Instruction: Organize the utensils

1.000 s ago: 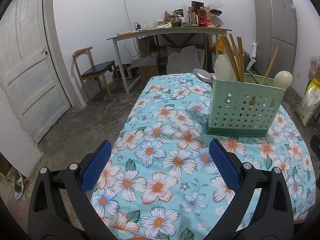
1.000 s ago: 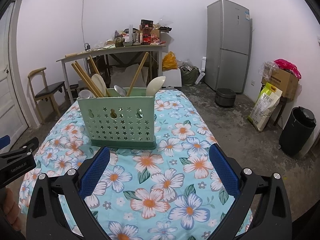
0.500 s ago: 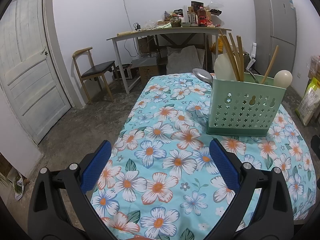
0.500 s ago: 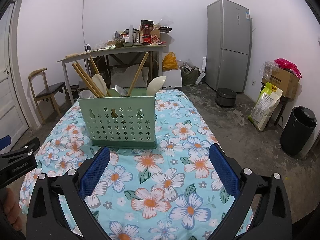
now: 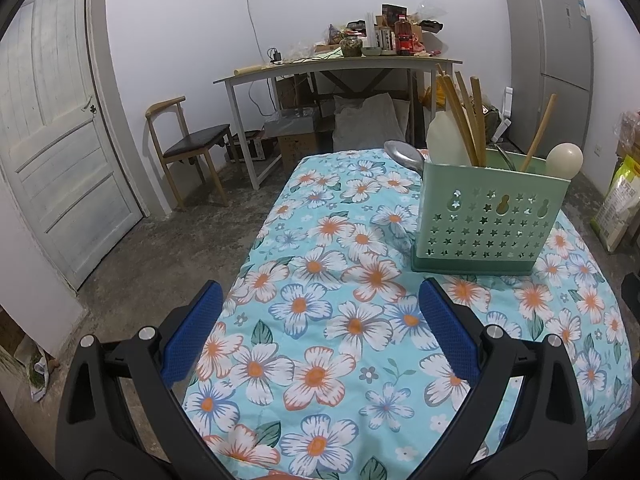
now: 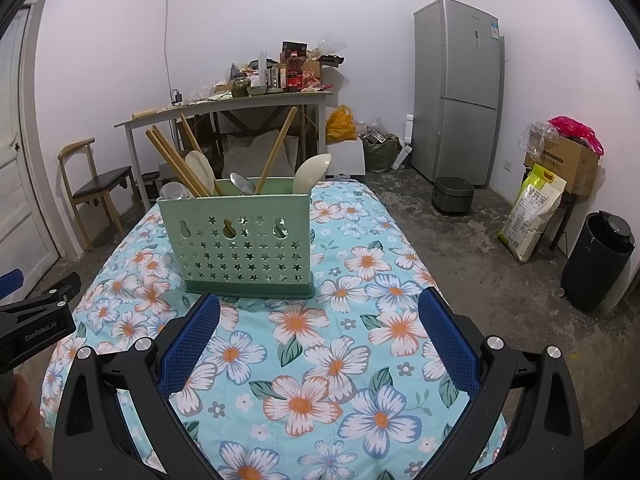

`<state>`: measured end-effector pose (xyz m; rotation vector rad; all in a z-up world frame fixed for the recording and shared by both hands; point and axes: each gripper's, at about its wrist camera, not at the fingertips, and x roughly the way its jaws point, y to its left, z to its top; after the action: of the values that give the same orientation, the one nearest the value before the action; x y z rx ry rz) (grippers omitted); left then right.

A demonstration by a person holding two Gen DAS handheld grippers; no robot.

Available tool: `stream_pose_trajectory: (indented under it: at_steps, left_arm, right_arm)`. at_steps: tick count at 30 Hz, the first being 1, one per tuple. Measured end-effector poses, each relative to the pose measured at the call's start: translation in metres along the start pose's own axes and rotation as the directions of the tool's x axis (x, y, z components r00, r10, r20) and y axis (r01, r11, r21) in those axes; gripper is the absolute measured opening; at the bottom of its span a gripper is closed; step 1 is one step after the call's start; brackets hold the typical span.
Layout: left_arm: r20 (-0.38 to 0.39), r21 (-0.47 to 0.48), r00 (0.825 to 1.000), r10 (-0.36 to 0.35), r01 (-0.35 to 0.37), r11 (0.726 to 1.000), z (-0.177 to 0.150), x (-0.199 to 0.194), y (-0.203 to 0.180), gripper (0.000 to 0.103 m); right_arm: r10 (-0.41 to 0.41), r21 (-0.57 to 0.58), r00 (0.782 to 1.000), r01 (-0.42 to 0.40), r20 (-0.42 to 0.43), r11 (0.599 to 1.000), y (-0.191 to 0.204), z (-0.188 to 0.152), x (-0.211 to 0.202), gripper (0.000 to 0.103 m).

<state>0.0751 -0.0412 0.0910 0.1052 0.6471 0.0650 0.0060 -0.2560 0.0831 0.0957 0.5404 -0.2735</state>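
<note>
From my left gripper [image 5: 320, 324] the fingers [image 5: 192, 334] are spread wide with nothing between them, hovering over the flowered cloth [image 5: 320, 280] on the surface. My right gripper [image 6: 319, 330] is the same: fingers [image 6: 448, 338] released and empty. The green utensil holder [image 6: 236, 240] stands upright on the cloth, at about 2 o'clock in the left view and 11 o'clock in the right view, near the right gripper. Standing in it I see wooden chopsticks [image 6: 176, 164], a pale rice paddle [image 6: 310, 172], a metal spoon [image 6: 242, 183] and a wooden handle [image 6: 276, 150], all leaning. At 9 o'clock in the right view, the left gripper's black body shows beside a hand [image 6: 20, 416]
</note>
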Motion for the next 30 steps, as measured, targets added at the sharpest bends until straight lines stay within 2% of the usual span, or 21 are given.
stream_pose_trajectory:
  at_steps: [30]
  left_arm:
    - [0.003, -0.006, 1.000, 0.000, 0.000, 1.000, 0.0015, -0.0028, 0.0004, 0.095]
  right_arm:
    - [0.000, -0.011, 1.000, 0.000, 0.005, 1.000, 0.0013, 0.0016, -0.0013, 0.097]
